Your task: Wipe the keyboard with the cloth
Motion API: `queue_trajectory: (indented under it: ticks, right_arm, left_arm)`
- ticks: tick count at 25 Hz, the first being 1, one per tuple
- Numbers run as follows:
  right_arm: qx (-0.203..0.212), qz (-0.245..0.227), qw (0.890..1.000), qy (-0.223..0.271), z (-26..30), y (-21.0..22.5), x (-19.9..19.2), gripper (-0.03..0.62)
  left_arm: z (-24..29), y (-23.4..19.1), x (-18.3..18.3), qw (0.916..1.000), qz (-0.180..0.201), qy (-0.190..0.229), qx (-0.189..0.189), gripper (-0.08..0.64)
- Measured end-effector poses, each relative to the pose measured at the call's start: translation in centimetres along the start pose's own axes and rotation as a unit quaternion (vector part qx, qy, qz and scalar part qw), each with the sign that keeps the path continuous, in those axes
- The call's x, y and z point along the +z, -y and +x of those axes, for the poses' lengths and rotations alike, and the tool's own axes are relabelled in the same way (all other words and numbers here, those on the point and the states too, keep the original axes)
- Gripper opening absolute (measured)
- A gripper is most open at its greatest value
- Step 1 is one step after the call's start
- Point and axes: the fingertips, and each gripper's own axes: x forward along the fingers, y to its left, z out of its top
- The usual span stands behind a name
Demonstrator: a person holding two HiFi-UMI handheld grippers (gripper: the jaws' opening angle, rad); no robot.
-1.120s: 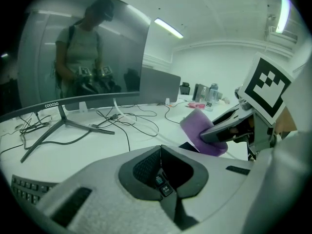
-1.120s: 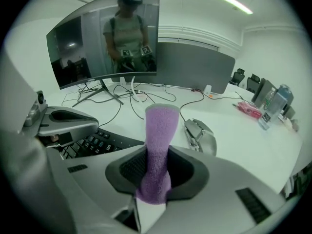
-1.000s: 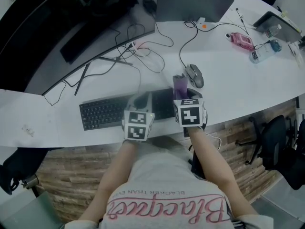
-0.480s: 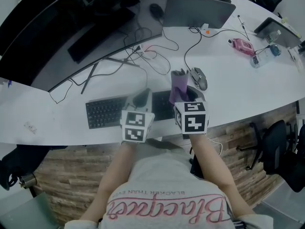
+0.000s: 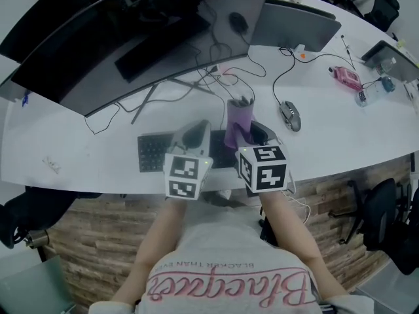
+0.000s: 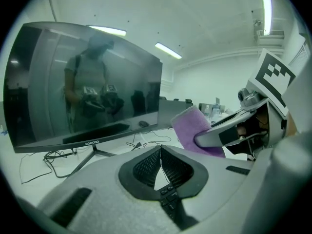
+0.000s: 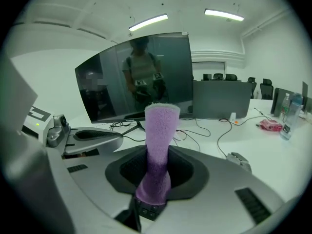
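cloth (image 7: pixel 160 130) pinched by right gripper (image 7: pixel 155 177)

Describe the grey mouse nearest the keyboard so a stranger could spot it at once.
On the long white curved desk, find the black keyboard at the near edge. To its right lies the grey wired mouse, its cable running away across the desk. The other mouse is darker and sits far back, by the big dark curved monitor.

The fuzzy purple cloth (image 7: pixel 160 130) stands upright, pinched at its lower end in the right gripper (image 7: pixel 156 179). The black keyboard (image 5: pixel 153 152) lies flat beneath it, near the front edge of the desk (image 5: pixel 340 129).
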Motion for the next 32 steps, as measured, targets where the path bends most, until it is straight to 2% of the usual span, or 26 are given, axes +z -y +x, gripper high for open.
queue_trajectory:
  ticks: [5,15,21,25,32]
  right_arm:
    - [0.035,0.002,0.999,0.001,1.6,-5.4,0.6,0.091]
    - [0.107,-0.026,0.994,-0.01,4.0,-15.7,0.3,0.091]
    - [0.147,-0.034,0.988,-0.043,5.8,-21.2,-1.4,0.091]
    - [0.171,-0.001,0.982,-0.077,7.2,-24.0,-3.2,0.091]
    - [0.178,-0.002,0.976,-0.127,9.3,-27.2,-6.2,0.091]
  left_arm:
    - [-2.6,-3.5,-1.1,0.9998,0.018,-0.006,0.011,0.005]
    - [-8.1,-11.0,-4.4,0.998,-0.02,-0.027,0.054,0.005]
    - [-11.7,-14.9,-6.8,0.9949,-0.034,-0.04,0.086,0.005]
    - [-13.7,-17.3,-8.6,0.9925,-0.049,-0.049,0.1,0.005]
    - [-15.6,-19.7,-11.9,0.9892,-0.076,-0.07,0.104,0.005]
